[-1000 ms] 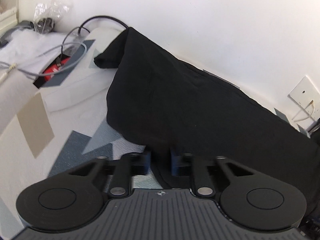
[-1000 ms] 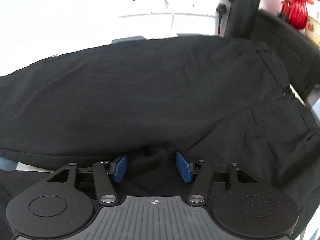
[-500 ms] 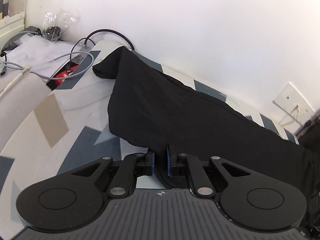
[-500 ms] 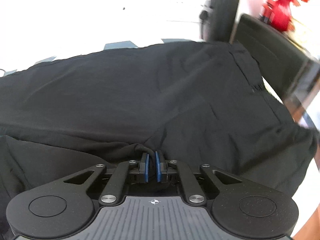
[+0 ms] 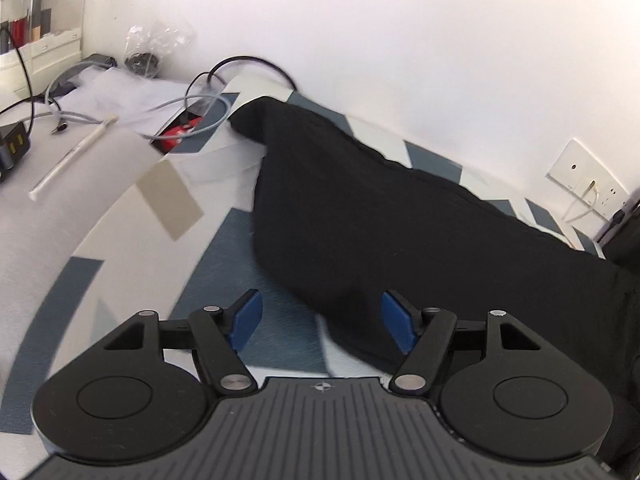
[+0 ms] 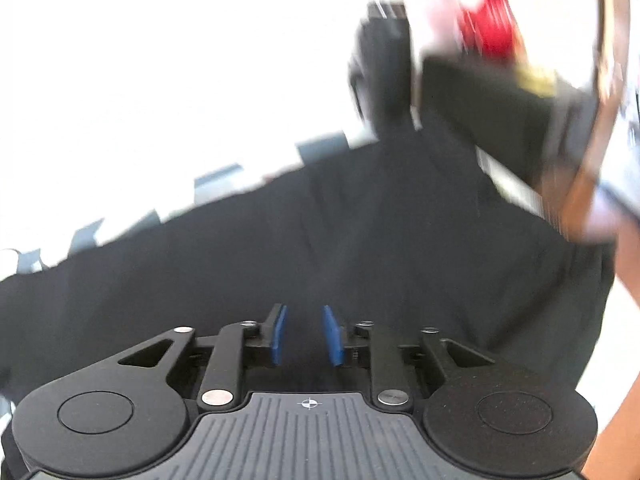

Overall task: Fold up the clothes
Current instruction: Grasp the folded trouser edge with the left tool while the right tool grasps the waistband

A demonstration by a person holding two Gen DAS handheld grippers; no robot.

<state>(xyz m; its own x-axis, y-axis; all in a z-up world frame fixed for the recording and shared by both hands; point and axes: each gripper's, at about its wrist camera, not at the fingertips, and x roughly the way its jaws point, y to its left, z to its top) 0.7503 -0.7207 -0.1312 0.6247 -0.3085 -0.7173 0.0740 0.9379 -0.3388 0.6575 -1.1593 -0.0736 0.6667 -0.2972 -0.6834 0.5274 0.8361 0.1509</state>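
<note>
Your left gripper (image 5: 320,320) hovers at the near edge of the black garment (image 5: 400,220), which lies on the patterned cover (image 5: 240,240) along the wall; its jaws are opening, wide apart, pads clear of the cloth. Your right gripper (image 6: 306,334) is over the same garment (image 6: 280,248), jaws opening, narrowly parted, gripping nothing.

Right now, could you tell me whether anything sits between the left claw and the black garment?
Nothing visible does: the left claw is opening with the black garment's near edge already between its blue pads.
</note>
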